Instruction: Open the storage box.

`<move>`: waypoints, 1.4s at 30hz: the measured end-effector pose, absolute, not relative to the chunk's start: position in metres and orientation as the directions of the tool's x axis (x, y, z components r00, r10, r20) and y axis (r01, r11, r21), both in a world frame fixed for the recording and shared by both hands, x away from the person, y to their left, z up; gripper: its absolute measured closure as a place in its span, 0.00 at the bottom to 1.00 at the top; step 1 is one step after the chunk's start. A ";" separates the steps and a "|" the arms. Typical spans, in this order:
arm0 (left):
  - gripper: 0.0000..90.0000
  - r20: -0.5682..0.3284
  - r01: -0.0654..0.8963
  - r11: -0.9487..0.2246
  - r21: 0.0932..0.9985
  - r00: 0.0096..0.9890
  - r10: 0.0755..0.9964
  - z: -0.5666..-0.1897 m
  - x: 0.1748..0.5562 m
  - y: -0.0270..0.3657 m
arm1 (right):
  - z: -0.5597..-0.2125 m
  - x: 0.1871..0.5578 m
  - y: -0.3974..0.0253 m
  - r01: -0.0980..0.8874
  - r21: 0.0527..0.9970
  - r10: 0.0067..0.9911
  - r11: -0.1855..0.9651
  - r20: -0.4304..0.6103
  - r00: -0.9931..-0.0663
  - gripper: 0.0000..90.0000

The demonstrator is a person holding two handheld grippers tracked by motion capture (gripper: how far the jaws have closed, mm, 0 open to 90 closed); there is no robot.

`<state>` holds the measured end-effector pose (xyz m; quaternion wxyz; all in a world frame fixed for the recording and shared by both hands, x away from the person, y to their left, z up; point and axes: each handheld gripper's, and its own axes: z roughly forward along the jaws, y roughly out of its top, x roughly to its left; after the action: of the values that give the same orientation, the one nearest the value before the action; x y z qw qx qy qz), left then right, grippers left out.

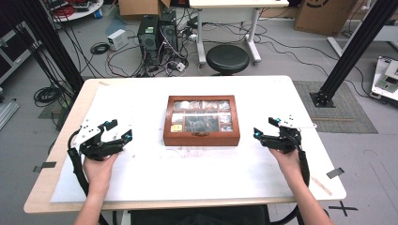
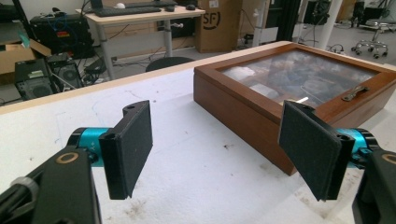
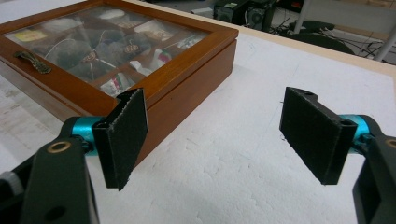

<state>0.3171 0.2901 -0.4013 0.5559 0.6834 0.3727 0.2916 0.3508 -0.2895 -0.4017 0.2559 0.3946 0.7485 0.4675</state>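
Lab floor behind the table is cluttered: computer towers (image 1: 157, 35), loose cables, a black round stool (image 1: 227, 58), cardboard boxes. White-topped table (image 1: 141, 93) with a pale wood edge, some scuffs and dark specks on it.

I see the wooden box (image 1: 202, 120) at table centre, lid down, glass pane on top, small metal handle (image 1: 202, 133) on the near rail. Compartments under the glass hold small packets, probably tea bags, but glare makes that hard to confirm.

Left gripper (image 1: 119, 131): I've got it resting low at the table's left side, well apart from the box. Forearm comes in from the bottom edge, hand (image 1: 99, 169) wrapped round the rear of the tool, wrist roughly straight, jaws aimed right and slightly forward toward the box. Jaws spread wide, nothing between them. In the left gripper view the box's near left corner sits past the right-hand pad (image 2: 312, 147).

Right gripper (image 1: 265, 127): mirrored on the right side, also clear of the box. Hand (image 1: 286, 159) grips from behind, forearm angled in from the lower right, jaws aimed left toward the box. Jaws wide apart, holding nothing. In the right gripper view the box's corner sits behind the left-hand pad (image 3: 125, 135), bare table between the pads.
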 end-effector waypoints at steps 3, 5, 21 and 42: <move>0.29 -0.015 0.188 -0.105 0.976 0.547 0.837 -0.402 0.318 0.291 | -0.401 0.350 -0.290 0.350 0.903 0.829 0.250 -0.013 -0.559 0.27; 0.29 -0.015 0.189 -0.105 0.976 0.544 0.839 -0.402 0.318 0.291 | -0.401 0.350 -0.290 0.348 0.904 0.828 0.248 -0.012 -0.561 0.27; 0.29 -0.018 0.192 -0.100 0.976 0.531 0.847 -0.404 0.315 0.297 | -0.403 0.351 -0.283 0.348 0.901 0.805 0.260 -0.004 -0.593 0.27; 0.29 -0.009 0.201 -0.111 0.973 0.518 0.856 -0.406 0.315 0.300 | -0.408 0.353 -0.269 0.364 0.882 0.750 0.300 0.018 -0.661 0.28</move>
<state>0.3154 0.3000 -0.4056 0.5425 0.6816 0.3875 0.3016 0.3527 -0.2692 -0.4078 0.2047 0.3569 0.7798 0.4718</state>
